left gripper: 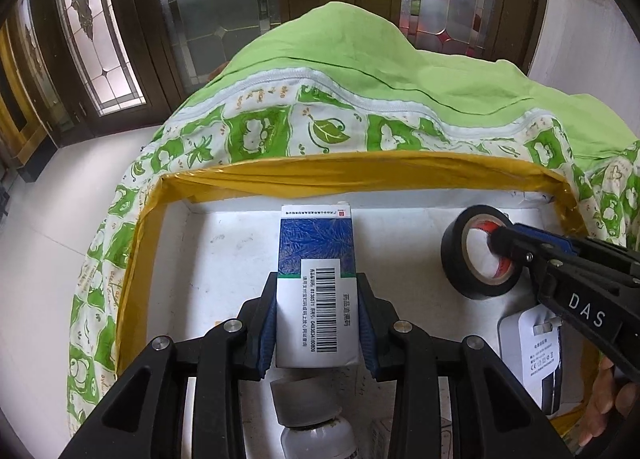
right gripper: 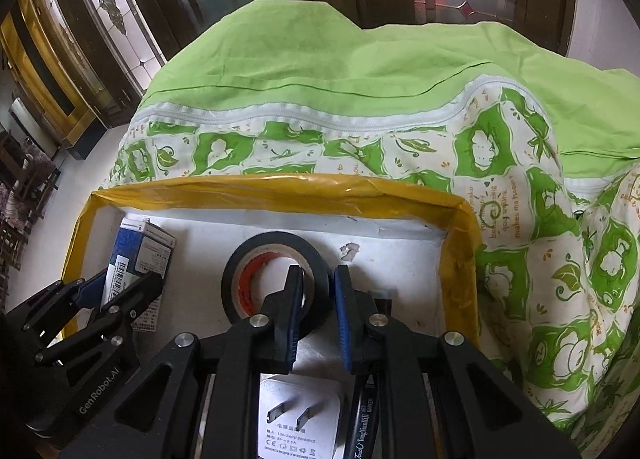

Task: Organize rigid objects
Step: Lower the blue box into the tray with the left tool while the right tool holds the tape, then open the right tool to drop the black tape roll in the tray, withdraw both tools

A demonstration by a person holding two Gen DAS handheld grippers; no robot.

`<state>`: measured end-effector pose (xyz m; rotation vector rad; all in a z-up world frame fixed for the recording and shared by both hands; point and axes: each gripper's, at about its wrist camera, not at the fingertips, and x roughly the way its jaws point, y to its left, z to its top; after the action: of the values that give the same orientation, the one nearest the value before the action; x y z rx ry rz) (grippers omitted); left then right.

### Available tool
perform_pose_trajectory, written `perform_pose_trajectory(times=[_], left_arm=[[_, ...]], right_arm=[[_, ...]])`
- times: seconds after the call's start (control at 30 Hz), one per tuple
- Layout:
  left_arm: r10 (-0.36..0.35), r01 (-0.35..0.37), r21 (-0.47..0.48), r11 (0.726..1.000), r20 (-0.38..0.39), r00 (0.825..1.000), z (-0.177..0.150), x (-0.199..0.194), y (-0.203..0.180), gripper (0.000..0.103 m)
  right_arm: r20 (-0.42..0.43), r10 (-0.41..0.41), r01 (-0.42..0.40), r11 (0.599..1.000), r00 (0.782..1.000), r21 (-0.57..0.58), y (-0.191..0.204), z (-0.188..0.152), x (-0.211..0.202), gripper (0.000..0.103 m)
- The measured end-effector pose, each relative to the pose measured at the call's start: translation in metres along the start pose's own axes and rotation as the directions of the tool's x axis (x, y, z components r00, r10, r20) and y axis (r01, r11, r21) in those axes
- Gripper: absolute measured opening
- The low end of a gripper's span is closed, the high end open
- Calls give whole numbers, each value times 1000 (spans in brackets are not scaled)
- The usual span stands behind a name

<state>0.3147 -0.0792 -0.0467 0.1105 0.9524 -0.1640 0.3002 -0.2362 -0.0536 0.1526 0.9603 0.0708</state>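
Medicine box (left gripper: 316, 279) and tape roll (right gripper: 276, 279) in yellow-rimmed tray (left gripper: 360, 171).
I note left gripper (left gripper: 318, 323) clamping the box; right gripper (right gripper: 318, 291) pinched on the roll's wall.

Both grippers black plastic, ribbed frames with triangular cut-outs, round silver screw heads at the joints. Left gripper (left gripper: 318, 319): blue ridged pads on its fingers (left gripper: 267, 333). Right gripper (right gripper: 318, 311): same blue pads; white letters "DAS" on its side. "GenRobot.AI" on left body.
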Motion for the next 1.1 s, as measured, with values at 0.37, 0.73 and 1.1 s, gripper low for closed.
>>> perform_pose_trajectory(times=[0.37, 0.73, 1.1], left_arm=[[11, -12, 9, 1000, 133, 991, -26, -75, 3, 70], [82, -75, -68, 995, 111, 990, -162, -141, 19, 77], [116, -115, -8, 993, 112, 987, -212, -161, -8, 82]], right_arm=[[184, 72, -95, 989, 980, 117, -10, -17, -67, 51], [198, 190, -233, 947, 962, 222, -19, -87, -128, 62], [122, 197, -214, 965, 973, 154, -3, -170, -153, 62]])
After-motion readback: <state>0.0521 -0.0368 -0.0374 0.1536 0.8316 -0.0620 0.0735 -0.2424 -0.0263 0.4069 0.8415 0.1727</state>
